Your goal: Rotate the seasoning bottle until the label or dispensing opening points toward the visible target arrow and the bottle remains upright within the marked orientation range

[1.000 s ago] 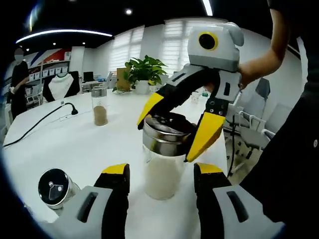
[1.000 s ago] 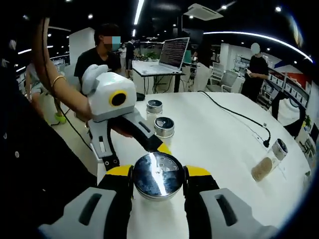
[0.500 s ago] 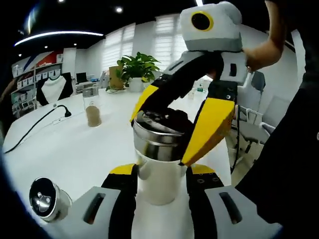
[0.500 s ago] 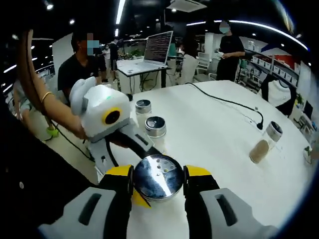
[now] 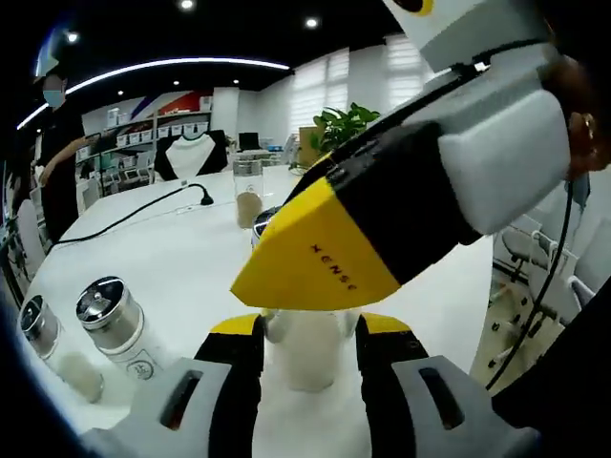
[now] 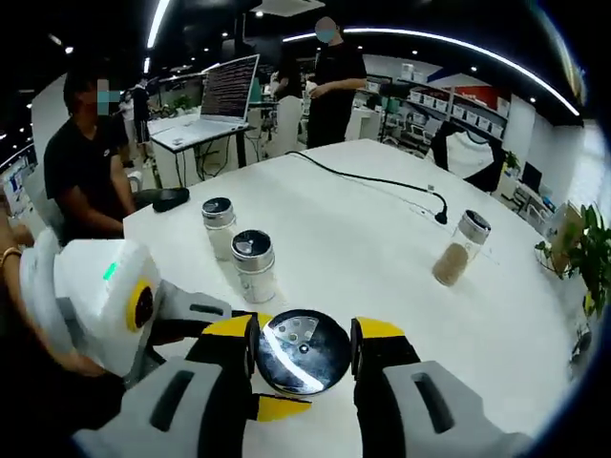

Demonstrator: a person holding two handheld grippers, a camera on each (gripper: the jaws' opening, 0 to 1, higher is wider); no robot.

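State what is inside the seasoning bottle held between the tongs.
The seasoning bottle holds a pale, whitish powder, seen through its clear wall. The right tongs grip its metal lid; how full it is stays covered.

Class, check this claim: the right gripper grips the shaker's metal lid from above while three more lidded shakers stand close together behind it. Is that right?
Not quite. Behind the held shaker's lid, gripped by the right gripper, only two lidded shakers stand together; a third jar stands far apart near the cable, as the right gripper view shows.
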